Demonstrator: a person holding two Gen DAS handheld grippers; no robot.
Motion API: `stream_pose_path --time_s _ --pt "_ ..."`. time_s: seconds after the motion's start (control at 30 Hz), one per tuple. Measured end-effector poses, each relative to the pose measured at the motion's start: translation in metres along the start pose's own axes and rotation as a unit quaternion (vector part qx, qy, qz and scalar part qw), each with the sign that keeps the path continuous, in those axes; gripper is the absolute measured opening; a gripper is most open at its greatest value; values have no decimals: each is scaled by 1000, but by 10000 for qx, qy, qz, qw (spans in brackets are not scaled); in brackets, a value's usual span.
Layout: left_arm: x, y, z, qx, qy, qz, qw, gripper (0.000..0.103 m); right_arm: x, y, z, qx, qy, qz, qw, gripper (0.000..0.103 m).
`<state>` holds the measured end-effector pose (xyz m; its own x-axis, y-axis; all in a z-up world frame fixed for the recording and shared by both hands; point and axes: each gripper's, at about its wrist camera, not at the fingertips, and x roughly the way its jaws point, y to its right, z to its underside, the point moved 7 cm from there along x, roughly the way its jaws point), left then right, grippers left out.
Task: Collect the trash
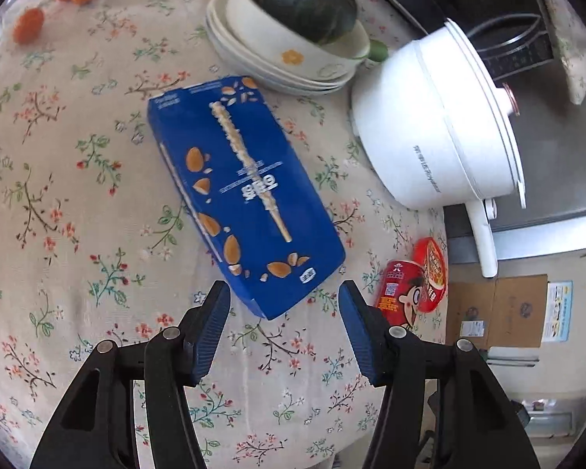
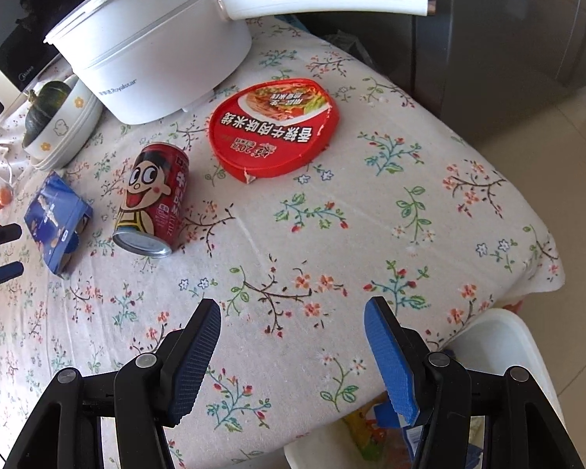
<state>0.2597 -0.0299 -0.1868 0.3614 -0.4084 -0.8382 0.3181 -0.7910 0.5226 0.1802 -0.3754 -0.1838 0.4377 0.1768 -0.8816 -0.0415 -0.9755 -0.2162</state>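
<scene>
The table (image 2: pixel 371 234) wears a cream cloth scattered with small red, pink and blue blossoms on dark twigs with green leaves. The snack box (image 1: pixel 242 191) is deep blue, printed with tan almonds and a pale biscuit stick. The can (image 2: pixel 154 199) is red with a cartoon face; the round lid (image 2: pixel 273 129) is red with white lettering. The pot (image 2: pixel 152 54) is plain white. The squash (image 1: pixel 301 0) is dark green, in a cream bowl (image 1: pixel 277 35) with a yellow flower. The gripper pads (image 2: pixel 193 367) are blue on black arms.
</scene>
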Motion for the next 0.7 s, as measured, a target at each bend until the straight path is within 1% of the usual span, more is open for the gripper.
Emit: stream_pose_path --time_s 0.07,0.1,0.2,0.23,0.33,0.4,0.47,0.53,0.57,0.63,0.67,0.7 --pt "-4 12 -4 325 283 -162 9989 61 6 -2 -1 3 -40 -8 10000 66" --pt "-3 14 -6 374 331 -207 9985 62 8 -3 -1 -10 -53 -10 10000 66" --pt "7 10 -17 131 290 -179 9993 63 12 -5 -1 -63 -76 -24 9999 66" --pt "12 6 -21 20 279 -230 9993 63 12 -6 -2 -70 -75 -29 9999 66" --pt "28 -8 -35 -250 182 -566 9979 63 12 -4 -4 -52 -57 -47 10000 66" --pt "32 -12 -44 -407 313 -643 9966 63 12 -2 -7 -14 -31 -51 10000 66" --pt "34 -9 -52 -418 448 -611 9962 63 12 -1 -9 -4 -21 -49 10000 66" --pt "38 -4 -59 -202 400 -662 9968 63 14 1 -10 5 -35 -51 10000 66" --pt "38 -4 -64 -40 401 -832 9957 63 15 2 -10 3 -48 -49 10000 66" --pt "31 -14 -76 135 543 -1396 9886 63 16 5 -12 23 -59 -43 10000 66" --pt "25 -20 -83 122 709 -1526 9857 63 16 6 -13 38 -53 -56 10000 66" --pt "20 -27 -90 76 887 -1550 9839 64 15 8 -13 50 -43 -64 10000 66"
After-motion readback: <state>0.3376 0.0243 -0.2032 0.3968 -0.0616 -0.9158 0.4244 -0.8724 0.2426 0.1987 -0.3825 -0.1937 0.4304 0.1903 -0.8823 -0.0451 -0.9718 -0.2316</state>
